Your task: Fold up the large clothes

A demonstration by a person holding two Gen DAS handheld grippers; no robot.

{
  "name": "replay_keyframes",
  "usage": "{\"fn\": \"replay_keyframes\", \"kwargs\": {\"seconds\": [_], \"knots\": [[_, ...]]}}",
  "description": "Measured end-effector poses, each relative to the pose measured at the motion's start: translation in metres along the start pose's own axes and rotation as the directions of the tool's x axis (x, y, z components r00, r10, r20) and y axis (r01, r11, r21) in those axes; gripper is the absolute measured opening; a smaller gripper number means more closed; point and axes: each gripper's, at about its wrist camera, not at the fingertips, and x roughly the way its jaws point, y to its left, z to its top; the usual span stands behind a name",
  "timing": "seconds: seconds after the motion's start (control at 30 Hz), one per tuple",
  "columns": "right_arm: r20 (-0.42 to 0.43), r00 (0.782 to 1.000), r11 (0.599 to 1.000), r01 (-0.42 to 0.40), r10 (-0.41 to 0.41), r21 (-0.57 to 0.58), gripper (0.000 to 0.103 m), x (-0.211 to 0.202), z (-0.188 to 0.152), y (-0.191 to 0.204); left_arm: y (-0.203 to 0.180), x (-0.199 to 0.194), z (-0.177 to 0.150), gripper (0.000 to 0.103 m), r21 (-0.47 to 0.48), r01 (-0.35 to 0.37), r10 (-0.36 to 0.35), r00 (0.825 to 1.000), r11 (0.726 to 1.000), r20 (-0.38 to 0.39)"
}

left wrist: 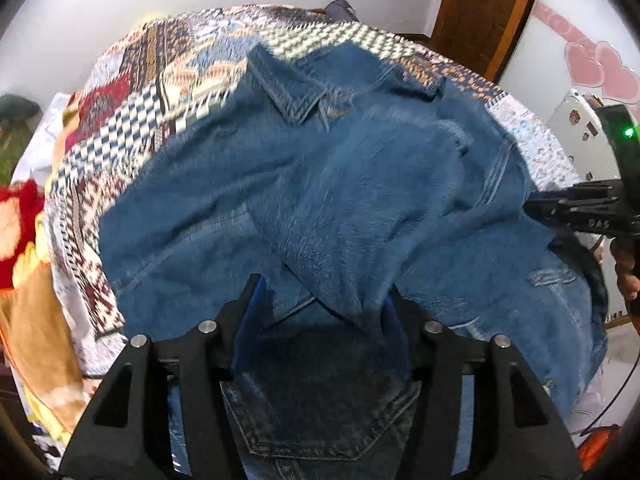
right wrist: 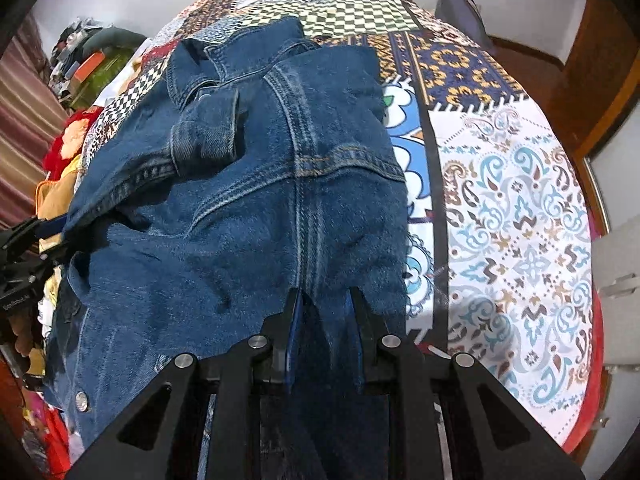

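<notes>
Left hand-held gripper [left wrist: 320, 296] tilts steeply down, jaws parted — right hand-held gripper [right wrist: 324, 300] likewise, jaws pinched narrow.

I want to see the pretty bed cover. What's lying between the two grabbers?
Only the blue denim jacket fills the stretch between the left gripper and the right gripper, hiding the patterned bedspread; the right wrist view shows it best.

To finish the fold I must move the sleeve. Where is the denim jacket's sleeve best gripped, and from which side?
Grip the buttoned cuff: a thick, raised band lying on top of the denim jacket, edges free. Come from above, probably with the left tool, whose jaws stand open on that side; the right tool is shut on the denim.
</notes>
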Motion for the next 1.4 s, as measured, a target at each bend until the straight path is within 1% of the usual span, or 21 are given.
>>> {"fn": "replay_keyframes", "kwargs": {"seconds": [0.07, 0.1, 0.13, 0.23, 0.33, 0.43, 0.53, 0.57, 0.63, 0.67, 0.7, 0.77, 0.87, 0.93, 1.0, 1.03, 1.1, 1.17, 1.23, 1.33, 1.4], "knots": [[0.001, 1.0, 1.0, -0.003, 0.003, 0.004, 0.018, -0.005, 0.001, -0.003, -0.005, -0.014, 0.01, 0.059, 0.03, 0.038, -0.04, 0.998, 0.999, 0.047], [0.005, 1.0, 1.0, 0.003, -0.003, 0.004, 0.017, -0.008, 0.002, -0.005, -0.01, -0.02, 0.017, 0.066, 0.053, 0.055, -0.059, 0.996, 0.997, 0.068], [0.012, 1.0, 1.0, 0.015, -0.015, 0.002, 0.018, -0.011, 0.002, -0.006, -0.016, -0.024, 0.024, 0.069, 0.071, 0.061, -0.067, 0.995, 0.996, 0.08], [0.04, 0.999, 1.0, 0.018, -0.018, 0.001, 0.017, -0.023, 0.003, -0.007, -0.035, -0.022, 0.047, 0.07, 0.123, 0.071, -0.082, 0.993, 0.99, 0.085], [0.067, 0.998, 1.0, 0.012, -0.012, 0.004, 0.018, -0.031, 0.006, -0.008, -0.059, 0.001, 0.071, 0.07, 0.19, 0.072, -0.079, 0.996, 0.979, 0.028], [0.072, 0.997, 1.0, -0.003, 0.001, 0.015, 0.018, -0.032, 0.006, -0.01, -0.078, 0.042, 0.087, 0.07, 0.253, 0.031, -0.018, 0.998, 0.967, -0.054], [0.058, 0.998, 1.0, -0.008, 0.007, 0.023, 0.017, -0.026, 0.005, -0.012, -0.079, 0.077, 0.092, 0.069, 0.25, -0.011, 0.041, 0.992, 0.968, -0.118], [0.052, 0.999, 1.0, -0.005, 0.004, 0.025, 0.017, -0.023, 0.004, -0.012, -0.077, 0.084, 0.091, 0.063, 0.243, -0.018, 0.049, 0.991, 0.97, -0.122], [0.031, 1.0, 1.0, 0.0, -0.001, 0.025, 0.017, -0.015, 0.001, -0.013, -0.074, 0.086, 0.093, 0.038, 0.252, -0.053, 0.077, 0.993, 0.966, -0.086], [0.019, 1.0, 1.0, 0.001, -0.002, 0.024, 0.017, -0.011, -0.001, -0.014, -0.072, 0.083, 0.094, 0.02, 0.247, -0.087, 0.105, 0.993, 0.965, -0.058], [0.01, 1.0, 1.0, 0.004, -0.004, 0.022, 0.017, -0.007, -0.003, -0.014, -0.066, 0.078, 0.096, 0.013, 0.22, -0.098, 0.109, 0.993, 0.971, -0.04], [0.0, 1.0, 1.0, 0.011, -0.011, 0.01, 0.017, -0.003, -0.006, -0.013, -0.051, 0.061, 0.102, 0.012, 0.15, -0.076, 0.078, 0.997, 0.986, -0.005], [-0.004, 1.0, 1.0, 0.018, -0.018, -0.003, 0.017, -0.002, -0.004, -0.012, -0.027, 0.019, 0.107, 0.01, 0.09, -0.119, 0.108, 0.987, 0.989, 0.117], [-0.006, 1.0, 1.0, 0.026, -0.026, -0.008, 0.017, -0.002, -0.002, -0.011, -0.007, -0.016, 0.103, 0.01, 0.038, -0.138, 0.127, 0.971, 0.99, 0.201], [-0.011, 0.999, 0.999, 0.034, -0.034, -0.012, 0.018, -0.001, -0.001, -0.01, 0.012, -0.043, 0.099, 0.01, -0.009, -0.152, 0.149, 0.955, 0.988, 0.256], [-0.013, 0.999, 0.999, 0.038, -0.038, -0.014, 0.018, -0.001, 0.0, -0.009, 0.025, -0.057, 0.094, 0.01, -0.039, -0.156, 0.161, 0.947, 0.987, 0.279], [-0.016, 0.999, 0.999, 0.049, -0.049, -0.02, 0.017, 0.0, 0.001, -0.007, 0.046, -0.077, 0.082, 0.01, -0.088, -0.162, 0.181, 0.939, 0.983, 0.292], [-0.016, 0.998, 0.998, 0.056, -0.056, -0.021, 0.017, 0.001, 0.001, -0.006, 0.066, -0.086, 0.063, 0.01, -0.133, -0.14, 0.173, 0.945, 0.981, 0.279], [-0.016, 0.998, 0.998, 0.057, -0.057, -0.008, 0.017, 0.002, 0.001, -0.006, 0.083, -0.084, 0.036, 0.012, -0.178, -0.11, 0.151, 0.96, 0.978, 0.235], [-0.019, 0.998, 0.998, 0.058, -0.058, 0.019, 0.018, 0.003, 0.0, -0.007, 0.1, -0.066, -0.01, 0.013, -0.228, -0.113, 0.148, 0.978, 0.967, 0.146], [-0.021, 0.998, 0.998, 0.06, -0.06, 0.03, 0.018, 0.003, 0.0, -0.008, 0.107, -0.054, -0.034, 0.016, -0.26, -0.094, 0.123, 0.987, 0.961, 0.099]]}}
